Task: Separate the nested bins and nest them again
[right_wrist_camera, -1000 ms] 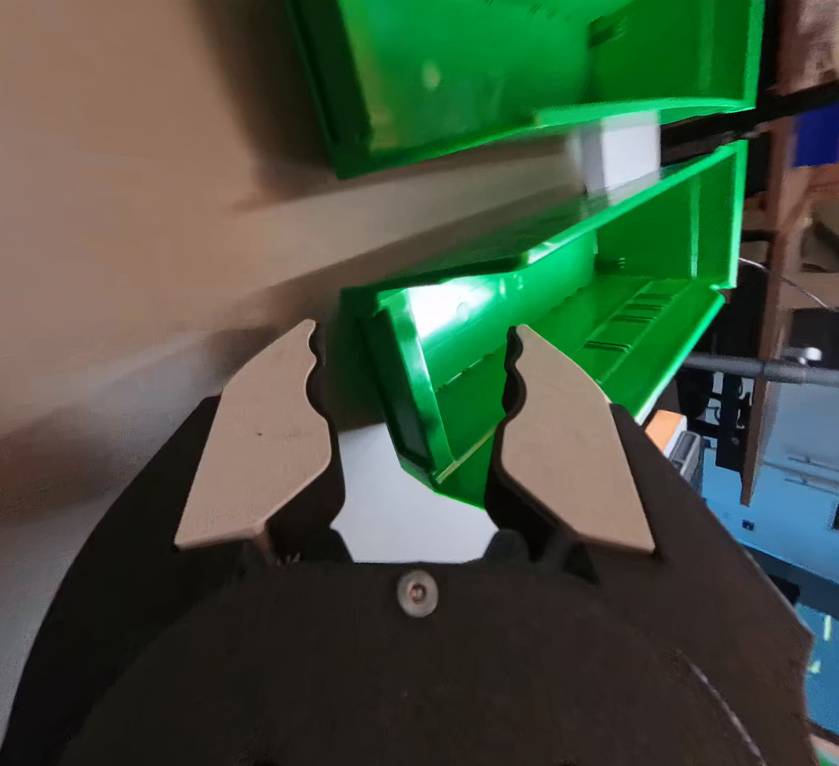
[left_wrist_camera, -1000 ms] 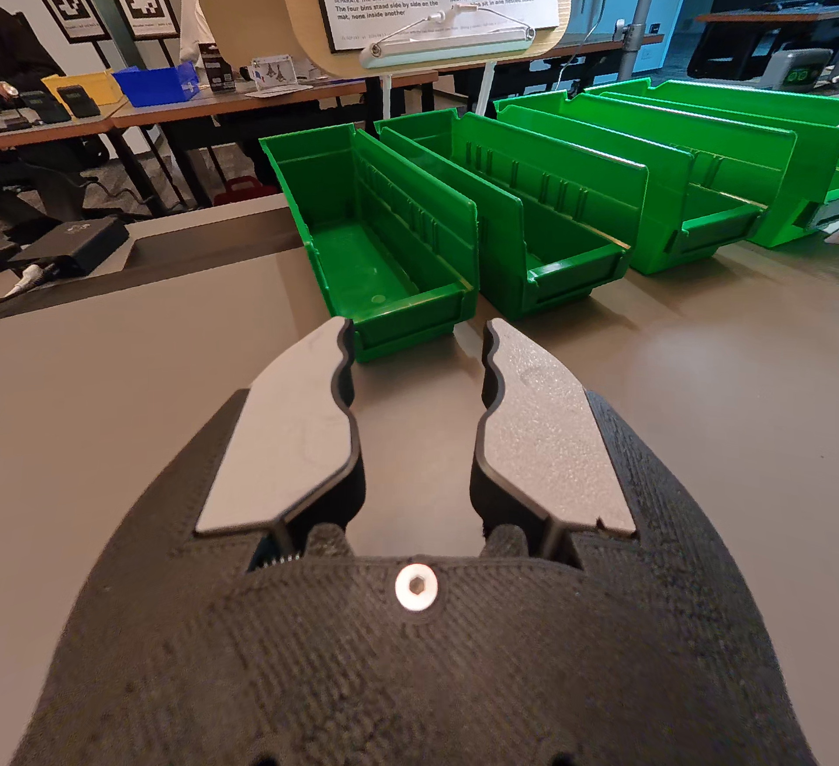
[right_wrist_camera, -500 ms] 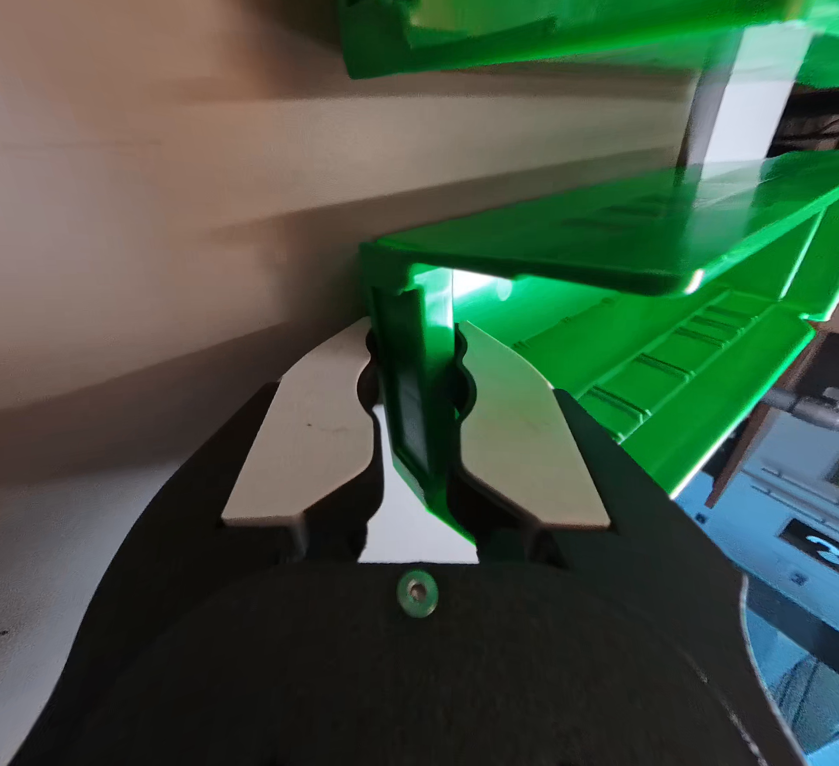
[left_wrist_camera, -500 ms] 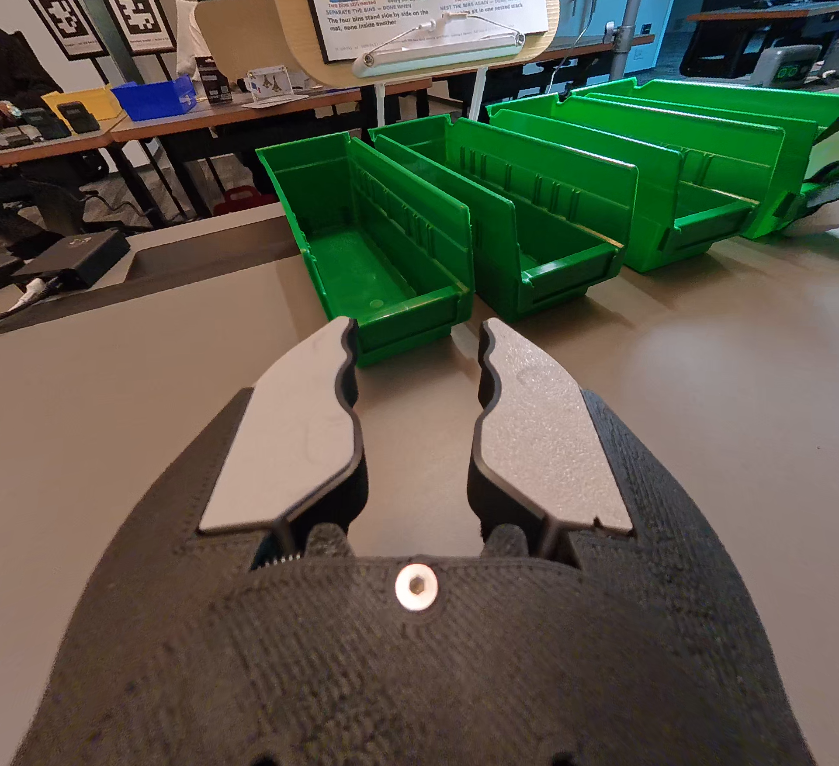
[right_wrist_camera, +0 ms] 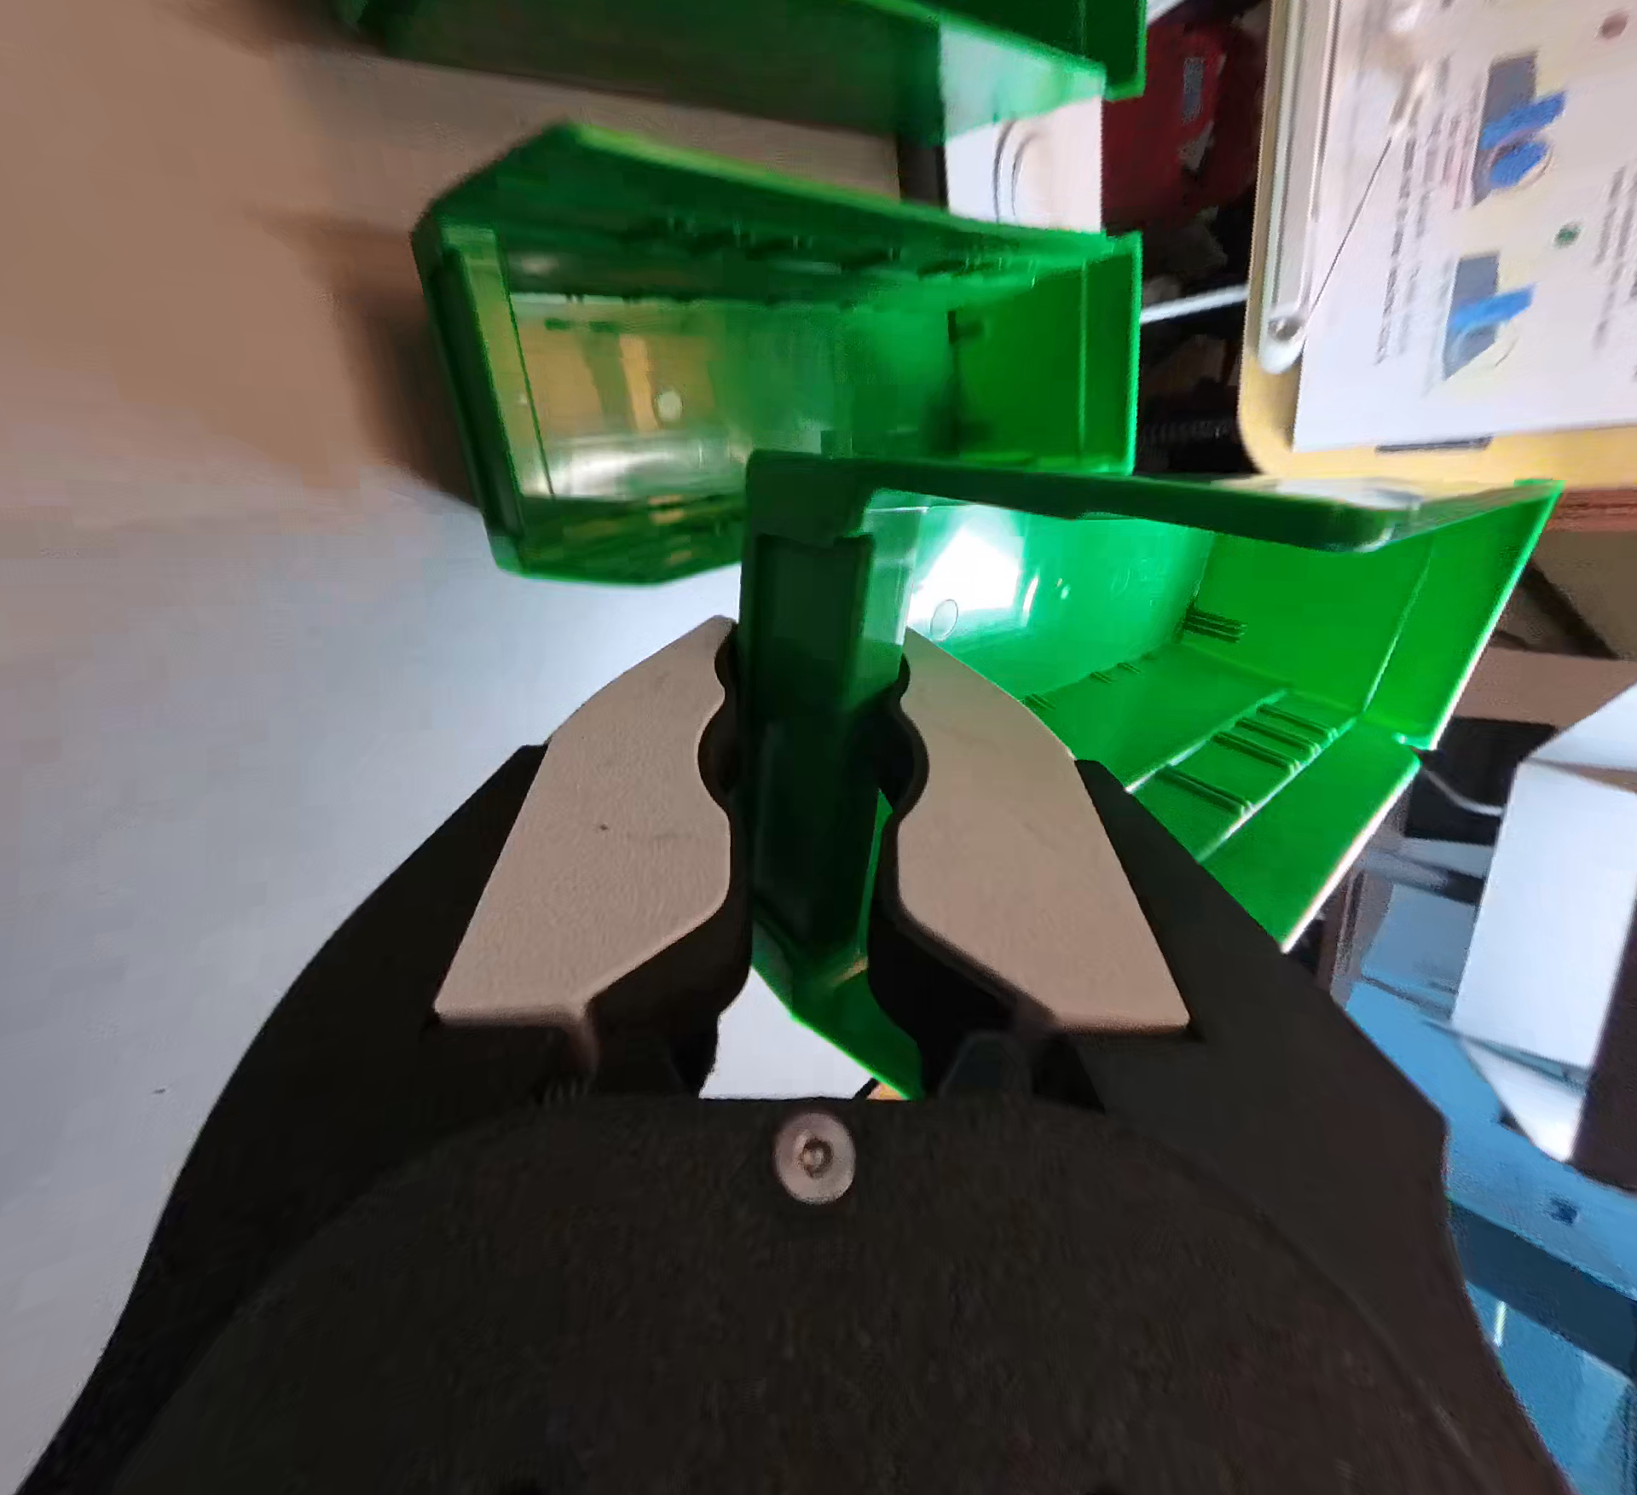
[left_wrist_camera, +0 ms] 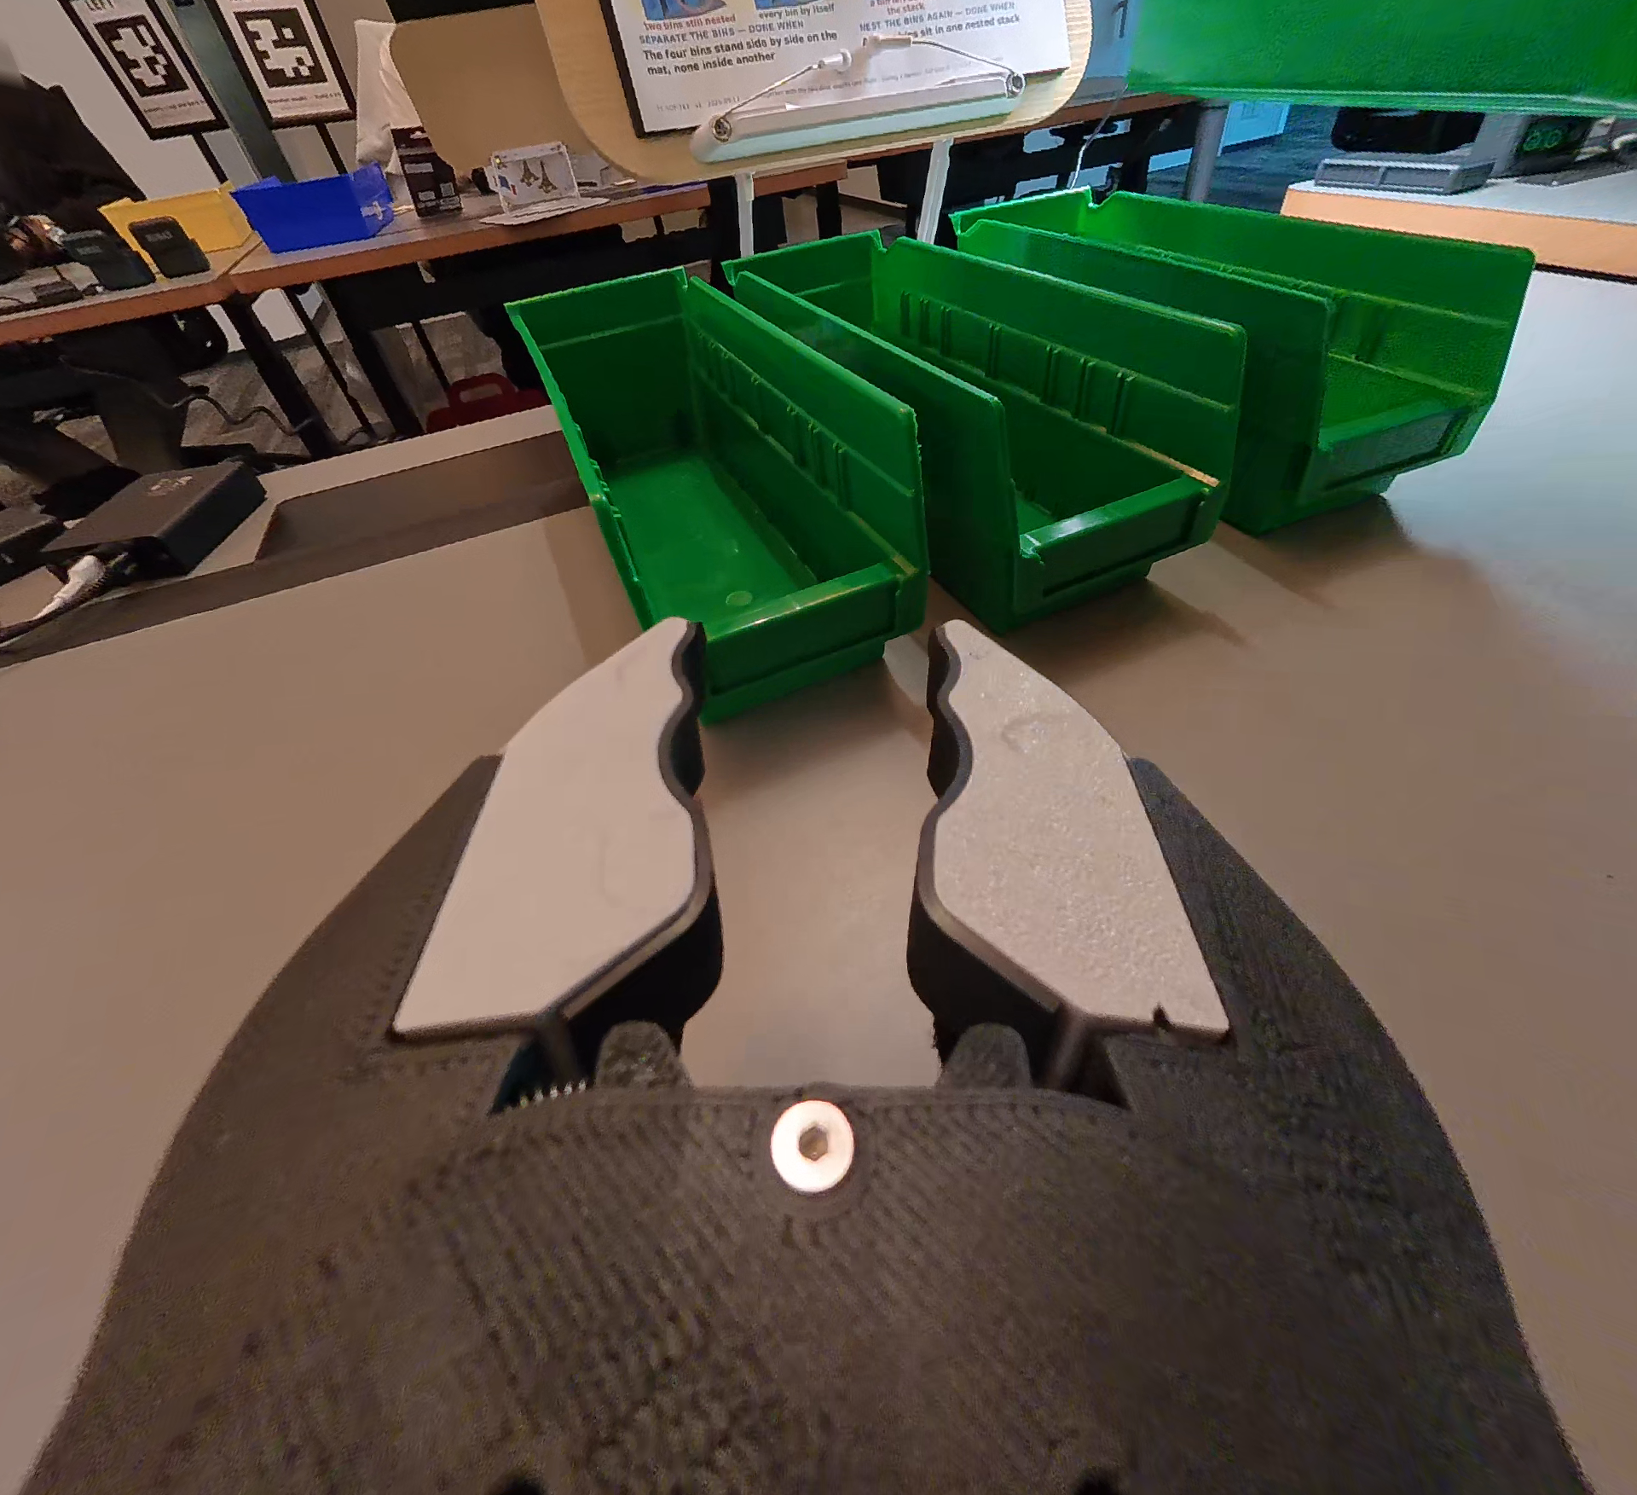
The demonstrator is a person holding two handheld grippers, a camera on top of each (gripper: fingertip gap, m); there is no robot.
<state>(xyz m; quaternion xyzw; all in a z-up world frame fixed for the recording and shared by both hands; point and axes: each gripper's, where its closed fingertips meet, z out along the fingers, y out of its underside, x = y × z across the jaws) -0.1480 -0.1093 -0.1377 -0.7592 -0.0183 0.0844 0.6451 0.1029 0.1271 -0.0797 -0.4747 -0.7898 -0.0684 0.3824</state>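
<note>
We pinch the lifted bin by its front lip in the right tool, clear of the bench for nesting; left tool spread, empty

Bright, wide-angle warped; right wrist view motion-blurred, glary.

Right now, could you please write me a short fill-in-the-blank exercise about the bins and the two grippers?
1. All the bins on the table are coloured ____.
2. The right gripper is shut on the front lip of a ____, the lifted bin.
3. The left gripper is ____ and holds nothing.
4. In the left wrist view, ____ bins stand side by side on the table.

Missing words: green; bin; open; three
</note>
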